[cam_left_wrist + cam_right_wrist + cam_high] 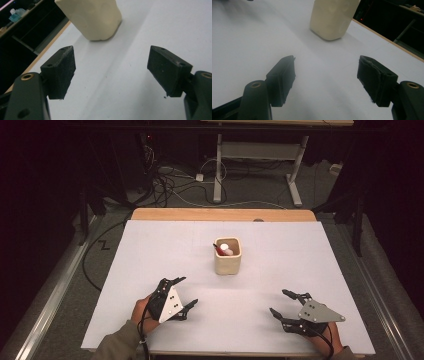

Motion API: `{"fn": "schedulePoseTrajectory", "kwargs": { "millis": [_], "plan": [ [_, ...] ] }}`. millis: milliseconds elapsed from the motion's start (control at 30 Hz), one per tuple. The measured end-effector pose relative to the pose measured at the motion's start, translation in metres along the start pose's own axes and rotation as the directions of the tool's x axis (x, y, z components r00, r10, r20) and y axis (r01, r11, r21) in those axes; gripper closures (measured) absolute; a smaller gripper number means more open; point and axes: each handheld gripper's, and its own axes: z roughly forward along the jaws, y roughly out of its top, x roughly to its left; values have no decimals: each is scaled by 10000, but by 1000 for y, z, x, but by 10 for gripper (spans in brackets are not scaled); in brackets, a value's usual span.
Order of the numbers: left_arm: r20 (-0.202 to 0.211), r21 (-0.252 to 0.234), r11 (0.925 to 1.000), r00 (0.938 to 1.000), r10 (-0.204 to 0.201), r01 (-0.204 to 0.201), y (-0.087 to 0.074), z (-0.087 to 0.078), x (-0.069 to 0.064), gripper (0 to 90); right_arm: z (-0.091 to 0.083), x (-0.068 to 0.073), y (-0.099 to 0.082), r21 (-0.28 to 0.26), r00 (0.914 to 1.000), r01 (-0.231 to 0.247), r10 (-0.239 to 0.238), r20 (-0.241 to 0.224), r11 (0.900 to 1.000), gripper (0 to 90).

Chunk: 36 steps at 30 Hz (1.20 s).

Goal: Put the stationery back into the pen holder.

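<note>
Cream square cup (227, 257) upright mid-tabletop (150, 250), rounded corners; holds red-and-white item (224, 249). Left claw (183, 292) and right claw (280, 303) both spread apart, gripping nothing.

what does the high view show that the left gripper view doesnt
High view alone: the open top of the cream cup with a white-and-red item inside, the right gripper open near the table's front edge, both hands, and the floor cables behind. Left gripper view alone: the left gripper up close, its black pads wide apart with nothing between them. Both: the cup on the white table and the open left gripper.
</note>
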Motion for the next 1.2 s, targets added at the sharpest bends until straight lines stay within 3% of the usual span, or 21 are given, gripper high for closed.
{"fn": "schedulePoseTrajectory", "kwargs": {
  "millis": [400, 467, 600, 1067, 1200],
  "plan": [
    [-15, 757, 9949, 9978, -662, 661, -27, -17, -4, 223, -4, 0, -2, 27, 9999, -70, 70, 128, 10000, 308],
    [-74, 825, 9947, 9981, -616, 620, -29, -18, -4, 222, -4, 0, -2, 60, 9999, -54, 53, 148, 10000, 308],
    [-138, 706, 9937, 9962, -862, 869, -30, -20, -1, 222, -6, 1, -1, 40, 9998, 25, -26, 221, 10000, 308],
    [-96, 588, 9952, 9969, -778, 782, -29, -20, 1, 221, -8, 2, -2, 85, 9995, 57, -59, 297, 9999, 308],
    [-29, 422, 9948, 9957, -922, 923, -28, -19, 2, 221, -10, 3, -3, 152, 9994, 68, -73, 332, 9999, 308]
  ]
}}
